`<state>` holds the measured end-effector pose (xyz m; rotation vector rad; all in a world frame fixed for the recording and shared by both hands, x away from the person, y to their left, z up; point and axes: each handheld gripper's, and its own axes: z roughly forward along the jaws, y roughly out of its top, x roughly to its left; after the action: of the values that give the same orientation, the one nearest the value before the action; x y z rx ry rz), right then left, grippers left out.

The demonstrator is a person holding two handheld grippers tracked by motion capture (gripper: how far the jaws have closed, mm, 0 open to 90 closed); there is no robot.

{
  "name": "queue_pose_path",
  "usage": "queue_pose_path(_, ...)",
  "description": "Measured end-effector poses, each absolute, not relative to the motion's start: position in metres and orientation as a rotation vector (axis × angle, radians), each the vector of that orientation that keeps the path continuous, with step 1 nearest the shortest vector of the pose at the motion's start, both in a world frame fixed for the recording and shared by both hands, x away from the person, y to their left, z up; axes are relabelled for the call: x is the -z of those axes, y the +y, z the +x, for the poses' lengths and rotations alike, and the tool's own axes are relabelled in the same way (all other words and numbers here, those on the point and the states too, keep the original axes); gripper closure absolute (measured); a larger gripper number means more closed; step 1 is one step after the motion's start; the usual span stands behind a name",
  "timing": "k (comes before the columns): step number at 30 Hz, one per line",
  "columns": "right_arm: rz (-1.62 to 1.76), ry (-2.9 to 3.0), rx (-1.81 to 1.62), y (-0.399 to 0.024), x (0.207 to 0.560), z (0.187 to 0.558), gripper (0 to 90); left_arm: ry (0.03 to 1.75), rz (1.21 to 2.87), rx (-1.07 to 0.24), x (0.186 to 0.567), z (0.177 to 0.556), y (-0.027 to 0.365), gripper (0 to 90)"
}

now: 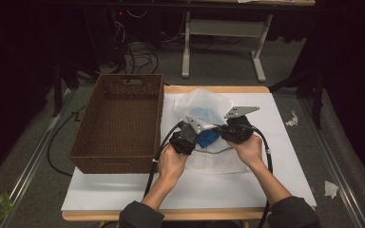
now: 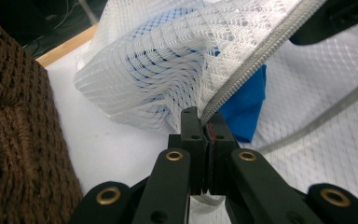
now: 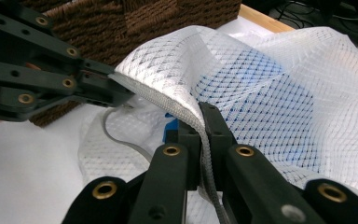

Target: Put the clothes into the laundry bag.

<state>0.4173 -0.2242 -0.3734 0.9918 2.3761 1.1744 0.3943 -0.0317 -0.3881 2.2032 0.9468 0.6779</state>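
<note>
Grippers both clamped on the zipper edge of the white mesh bag [image 1: 204,111], mid-table, just right of the brown wicker basket [image 1: 119,123].

Left gripper [image 2: 204,122]: jaws pressed together, pinching the grey zipper tape [image 2: 251,60] where it meets the mesh. Seen from the right gripper view, it [image 3: 116,88] holds the same edge further along, near the basket wall.

Right gripper [image 3: 201,122]: jaws shut on the zipper tape, which runs down between them. In the high view it sits at [image 1: 221,129], left one at [image 1: 192,127], close together, with the lifted edge stretched between them.

Bag: upper layer raised off the table, lower layer lying flat on the white table cover [image 1: 285,156]. Blue cloth item [image 2: 244,105] sits inside, visible through the mesh and at the opening between the two zipper edges. Second zipper edge [image 2: 326,112] lies lower, on the flat layer.

Room: basket is open-topped, nothing visible inside, its long side just beside the bag. White surface is free to the right of the bag and toward the person. Wooden table edge [image 1: 218,89] is just behind the bag's far end. Both hands [image 1: 171,164] [image 1: 249,149] hold the grippers from the near side; cables trail back along the forearms.
</note>
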Motion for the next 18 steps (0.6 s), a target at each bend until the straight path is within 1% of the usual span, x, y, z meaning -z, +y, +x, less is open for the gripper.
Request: queue_pose_path(18, 0.957, 2.431, -1.127, -0.219, 0.392, 0.407, 88.8, 0.916, 2.241, -0.620, 0.402, 0.378, -0.019, 88.4)
